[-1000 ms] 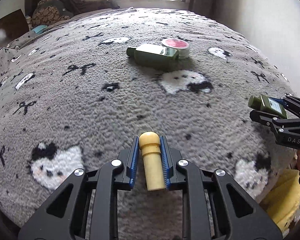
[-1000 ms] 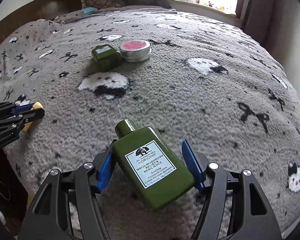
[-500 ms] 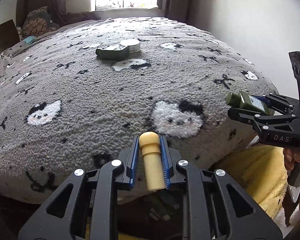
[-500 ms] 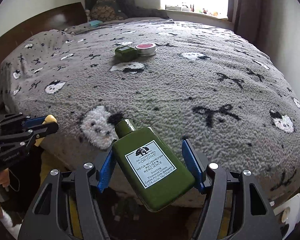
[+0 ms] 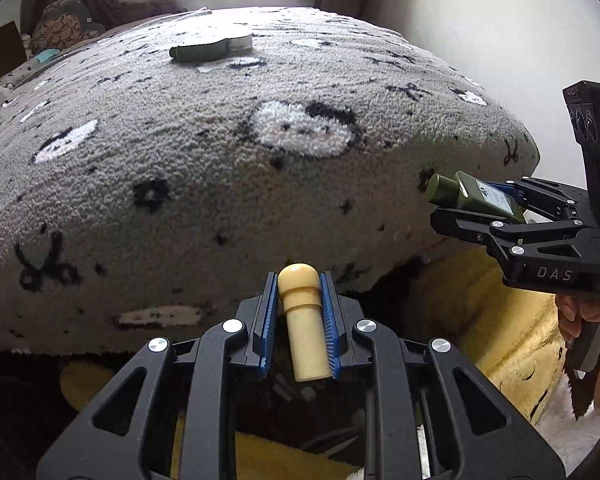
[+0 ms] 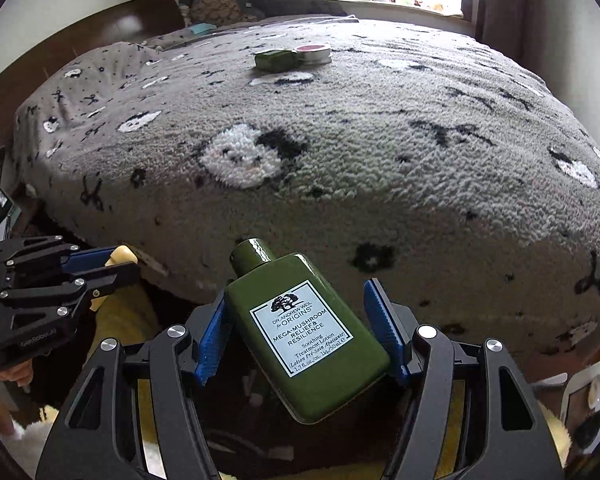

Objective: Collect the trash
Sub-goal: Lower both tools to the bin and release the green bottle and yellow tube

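My left gripper point(image 5: 299, 285) is shut on a small cream-yellow tube point(image 5: 303, 328) with a rounded cap, held off the bed's near edge. My right gripper point(image 6: 300, 300) is shut on a green Origins lotion bottle point(image 6: 306, 334), tilted between the blue pads. The right gripper with its bottle point(image 5: 476, 196) shows at the right of the left wrist view; the left gripper point(image 6: 112, 268) shows at the left of the right wrist view. Far back on the bed lie a second green bottle point(image 6: 275, 59) and a round tin with a pink lid point(image 6: 314, 53), touching.
The bed is covered by a grey fleece blanket point(image 5: 220, 140) with white and black figures. Below its near edge is a dark gap over a yellow fluffy rug point(image 5: 500, 320). A white wall point(image 5: 480, 20) stands to the right, a window behind, pillows at the back left point(image 5: 60, 28).
Both grippers have pulled back and down from over the bed to beyond its near edge, each still holding its item. The bed's items now look farther away.
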`<state>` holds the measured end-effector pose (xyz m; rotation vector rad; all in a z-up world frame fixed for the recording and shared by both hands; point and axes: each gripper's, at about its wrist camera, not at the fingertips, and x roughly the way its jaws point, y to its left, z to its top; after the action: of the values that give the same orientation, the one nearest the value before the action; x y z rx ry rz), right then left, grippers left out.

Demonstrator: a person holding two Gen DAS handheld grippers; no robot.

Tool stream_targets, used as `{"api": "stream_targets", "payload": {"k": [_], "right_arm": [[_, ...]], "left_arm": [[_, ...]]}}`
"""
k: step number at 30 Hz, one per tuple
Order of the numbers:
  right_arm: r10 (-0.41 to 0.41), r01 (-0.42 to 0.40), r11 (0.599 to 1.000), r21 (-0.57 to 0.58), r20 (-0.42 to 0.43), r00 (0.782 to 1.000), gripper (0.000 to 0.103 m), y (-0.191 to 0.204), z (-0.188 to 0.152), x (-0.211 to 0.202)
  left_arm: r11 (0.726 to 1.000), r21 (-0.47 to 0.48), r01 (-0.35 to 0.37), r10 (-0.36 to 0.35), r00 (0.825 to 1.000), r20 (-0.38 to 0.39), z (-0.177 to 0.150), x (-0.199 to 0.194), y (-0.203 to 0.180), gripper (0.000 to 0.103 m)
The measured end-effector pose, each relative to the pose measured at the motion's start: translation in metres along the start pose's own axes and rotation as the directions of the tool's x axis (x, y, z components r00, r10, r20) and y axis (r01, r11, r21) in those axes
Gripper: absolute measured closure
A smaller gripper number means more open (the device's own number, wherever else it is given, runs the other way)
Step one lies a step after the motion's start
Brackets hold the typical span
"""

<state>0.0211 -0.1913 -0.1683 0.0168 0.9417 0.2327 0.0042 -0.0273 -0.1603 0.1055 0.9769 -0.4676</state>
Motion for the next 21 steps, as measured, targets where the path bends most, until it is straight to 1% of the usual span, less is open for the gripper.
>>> {"api": "stream_targets", "payload": {"k": [5,11,21], "right_arm": [[0.009,-0.008,1.000,0.004,-0.076,0.997,0.038,0.002,-0.017,0.021],[0.033,-0.029,0.999,0.028,-0.149,0.988,0.038,0.005,-0.034,0.043],[0.045,-0.031,0.998,0.057,-0.248,0.968,0.038,0.012,-0.050,0.075]], "left_arm": [[1.000,-0.010,0.006,-0.007,0.998,-0.062,-0.018,0.018,0.004,0.084],[1.000,-0.024,0.013,-0.016,0.991,-0.134,-0.037,0.038,0.010,0.084],[0.996,-0.087,0.021,-0.043,0.967,-0.249,-0.069,0.074,0.027,0.084]]}}
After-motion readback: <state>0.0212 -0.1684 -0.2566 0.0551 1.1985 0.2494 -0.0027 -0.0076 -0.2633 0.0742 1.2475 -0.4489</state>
